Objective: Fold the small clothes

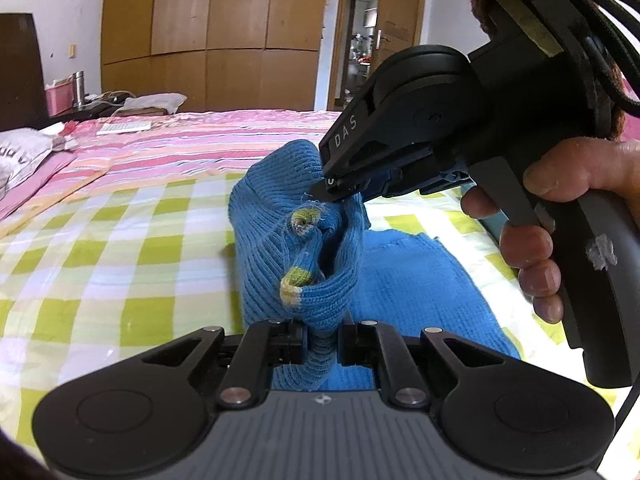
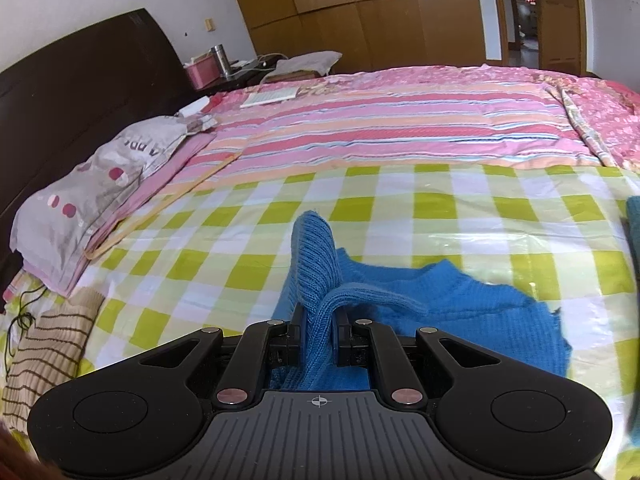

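A small blue knit sweater (image 1: 280, 248) with green and cream trim lies on the green-checked sheet (image 1: 100, 240) of a bed. My left gripper (image 1: 322, 340) is shut on a bunched fold of it and lifts it off the sheet. My right gripper (image 1: 334, 192), seen from the side in the left wrist view, is shut on the upper edge of the same raised fold. In the right wrist view the right gripper (image 2: 320, 336) pinches a ribbed blue fold (image 2: 316, 272); the rest of the sweater (image 2: 460, 296) lies flat to the right.
A pink striped quilt (image 2: 400, 128) covers the far half of the bed. A grey pillow (image 2: 92, 188) and a dark headboard (image 2: 80, 80) are at left. A beige striped garment (image 2: 44, 344) lies at the near left edge. A teal cloth (image 2: 634, 232) shows at the right edge.
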The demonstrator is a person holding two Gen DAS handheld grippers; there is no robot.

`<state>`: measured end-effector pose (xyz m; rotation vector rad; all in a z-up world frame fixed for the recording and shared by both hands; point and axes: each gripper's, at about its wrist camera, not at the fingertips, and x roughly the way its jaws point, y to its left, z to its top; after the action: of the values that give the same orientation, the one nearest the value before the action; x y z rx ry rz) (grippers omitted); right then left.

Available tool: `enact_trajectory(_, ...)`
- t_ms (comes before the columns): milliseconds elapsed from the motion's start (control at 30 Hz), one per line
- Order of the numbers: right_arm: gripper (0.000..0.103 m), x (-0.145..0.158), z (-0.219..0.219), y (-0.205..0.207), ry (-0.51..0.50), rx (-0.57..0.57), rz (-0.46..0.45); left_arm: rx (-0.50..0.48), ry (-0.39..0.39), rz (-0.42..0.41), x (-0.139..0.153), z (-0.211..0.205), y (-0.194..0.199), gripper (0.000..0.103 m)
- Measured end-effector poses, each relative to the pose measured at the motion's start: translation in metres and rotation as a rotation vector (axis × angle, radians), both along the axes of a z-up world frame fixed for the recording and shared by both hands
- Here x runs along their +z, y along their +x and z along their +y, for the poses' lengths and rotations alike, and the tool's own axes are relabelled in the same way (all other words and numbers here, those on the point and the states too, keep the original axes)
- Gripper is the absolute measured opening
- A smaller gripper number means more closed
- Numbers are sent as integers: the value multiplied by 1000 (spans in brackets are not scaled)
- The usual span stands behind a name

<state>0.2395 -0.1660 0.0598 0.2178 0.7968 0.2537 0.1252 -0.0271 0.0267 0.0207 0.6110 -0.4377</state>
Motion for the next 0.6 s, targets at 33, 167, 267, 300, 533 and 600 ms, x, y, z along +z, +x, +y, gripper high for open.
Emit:
enact_trajectory(33, 11, 0, -4, -1, 2, -5, -2, -5, 3, -2, 1, -3, 0, 18)
enact_trajectory(167, 11, 0, -20, -5, 11, -26, -7, -27, 15, -14, 4, -17, -2, 18)
enact_trajectory(267, 11, 0, -31, -7, 17, -40, -9, -43, 21, -16, 6, -27, -3, 18)
enact_trajectory(300, 11, 0, -36, -7, 20, -46, -10, -48, 22, -18, 6, -29, -3, 18)
enact_trajectory(533, 11, -4, -65, -12, 40, -76, -12, -83, 25, -19, 9, -47, -3, 18)
enact_trajectory(600, 11, -6, -74, -14, 49, -85, -14, -101, 29, -19, 9, -55, -4, 18)
